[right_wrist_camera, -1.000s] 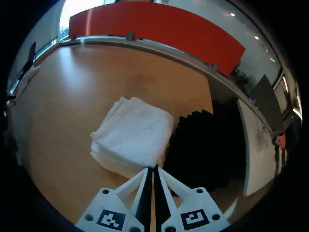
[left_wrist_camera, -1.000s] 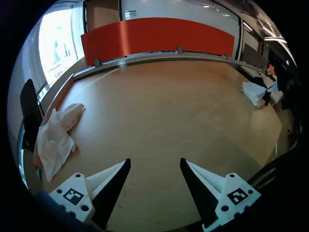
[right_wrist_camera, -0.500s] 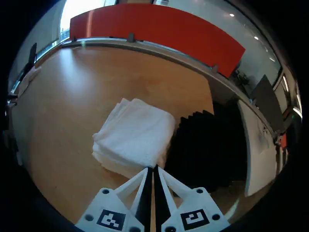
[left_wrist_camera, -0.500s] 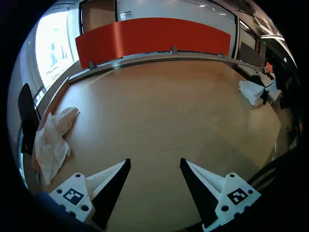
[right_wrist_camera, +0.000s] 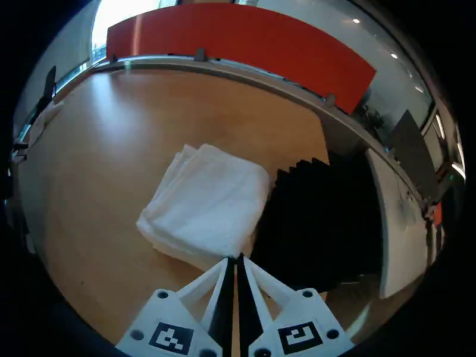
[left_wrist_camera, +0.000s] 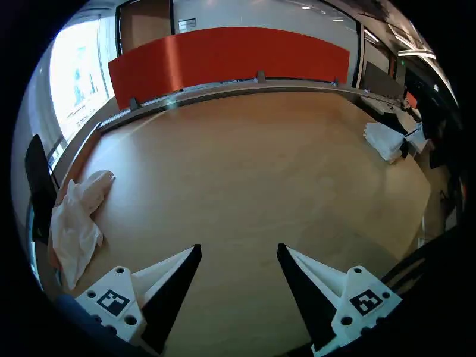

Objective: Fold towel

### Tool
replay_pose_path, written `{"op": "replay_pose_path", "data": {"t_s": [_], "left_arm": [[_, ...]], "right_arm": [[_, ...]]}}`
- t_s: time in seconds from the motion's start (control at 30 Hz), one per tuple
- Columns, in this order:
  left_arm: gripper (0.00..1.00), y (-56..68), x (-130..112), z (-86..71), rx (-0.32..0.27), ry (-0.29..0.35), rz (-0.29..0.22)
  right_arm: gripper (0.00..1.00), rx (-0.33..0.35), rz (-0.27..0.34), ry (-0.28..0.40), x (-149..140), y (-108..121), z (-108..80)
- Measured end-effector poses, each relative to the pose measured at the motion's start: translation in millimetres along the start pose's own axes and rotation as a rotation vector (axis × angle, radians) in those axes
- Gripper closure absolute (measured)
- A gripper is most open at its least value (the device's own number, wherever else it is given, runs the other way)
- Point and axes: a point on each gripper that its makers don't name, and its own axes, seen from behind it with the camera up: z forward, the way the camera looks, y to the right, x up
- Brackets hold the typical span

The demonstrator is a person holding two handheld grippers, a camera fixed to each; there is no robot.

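Observation:
A folded white towel (right_wrist_camera: 205, 205) lies on the wooden table (right_wrist_camera: 107, 149) just ahead of my right gripper (right_wrist_camera: 236, 257). That gripper is shut, its tips at the towel's near corner; no cloth shows between the fingers. The same folded towel (left_wrist_camera: 384, 140) appears small at the far right in the left gripper view. A crumpled white towel (left_wrist_camera: 74, 229) lies at the table's left edge, left of my left gripper (left_wrist_camera: 238, 247), which hovers open over bare wood with nothing between its fingers. The crumpled towel (right_wrist_camera: 41, 122) also sits far left in the right gripper view.
A red partition (left_wrist_camera: 226, 56) runs along the table's far edge. A black chair (left_wrist_camera: 35, 178) stands beyond the left edge by the crumpled towel. A black ribbed mass (right_wrist_camera: 321, 220) lies right of the folded towel, with a white desk (right_wrist_camera: 398, 238) farther right.
The left gripper view has shifted, so the crumpled towel sits farther left and lower. The folded towel looks flatter and lower on the table than a second ago. Both grippers keep their states.

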Motion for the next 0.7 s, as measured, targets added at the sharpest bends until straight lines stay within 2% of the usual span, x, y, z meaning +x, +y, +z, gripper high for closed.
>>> {"op": "replay_pose_path", "data": {"t_s": [0.2,0.7], "left_arm": [[0.05,4.7,1.4,0.6,-0.004,-0.002,0.008],[0.05,4.7,2.0,2.1,0.003,-0.009,0.014]], "right_arm": [[0.97,0.003,0.016,-0.021,-12.8,-1.6,8.2],[0.97,-0.007,0.052,-0.068,-31.9,3.9,25.6]]}}
